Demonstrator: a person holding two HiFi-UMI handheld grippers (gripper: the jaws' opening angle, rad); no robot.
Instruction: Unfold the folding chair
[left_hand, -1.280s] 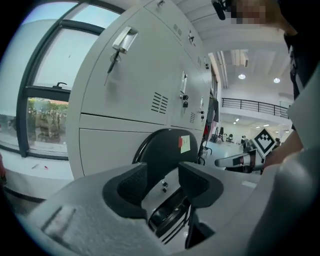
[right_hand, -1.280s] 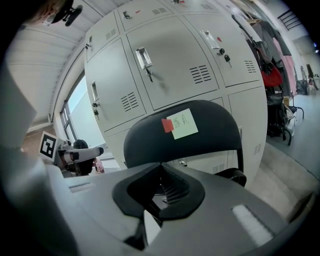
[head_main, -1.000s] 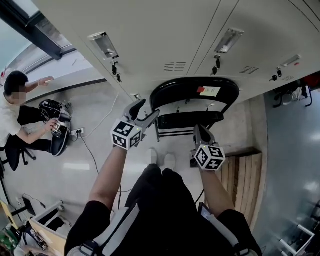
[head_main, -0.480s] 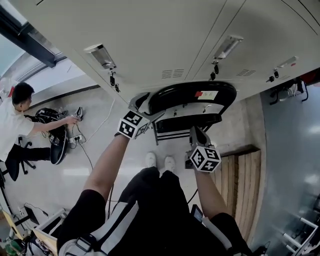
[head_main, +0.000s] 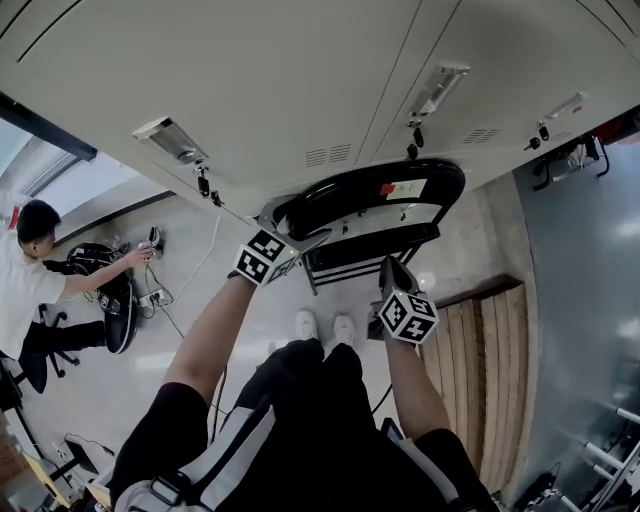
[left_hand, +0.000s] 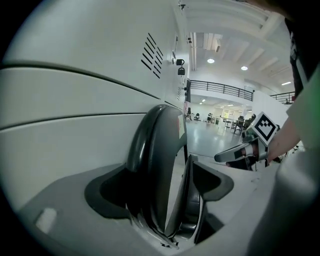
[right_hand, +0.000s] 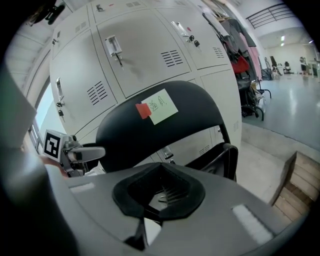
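Observation:
The folded black chair leans against the grey lockers, with its backrest (head_main: 370, 190) above its seat (head_main: 370, 245). A green note (right_hand: 162, 106) and a red tag (right_hand: 143, 111) are stuck on the backrest (right_hand: 150, 130). My left gripper (head_main: 290, 222) is at the backrest's left end. Its jaws have just been closing a little but stand wide, and the backrest's edge (left_hand: 160, 150) lies between them without a clear squeeze. My right gripper (head_main: 392, 268) is shut and empty. It hovers just in front of the seat's right part, pointing at the chair (right_hand: 220, 160).
Grey lockers (head_main: 300, 80) with handles and keys stand right behind the chair. Wooden planks (head_main: 480, 340) lie on the floor at the right. A person (head_main: 25, 270) sits at the far left by a black bag (head_main: 105, 285) and cables. My white shoes (head_main: 325, 327) are below the seat.
My left gripper has moved forward and down onto the backrest's left end, its jaws now around the edge. The right gripper has sunk a little toward the seat. The person at left reached out.

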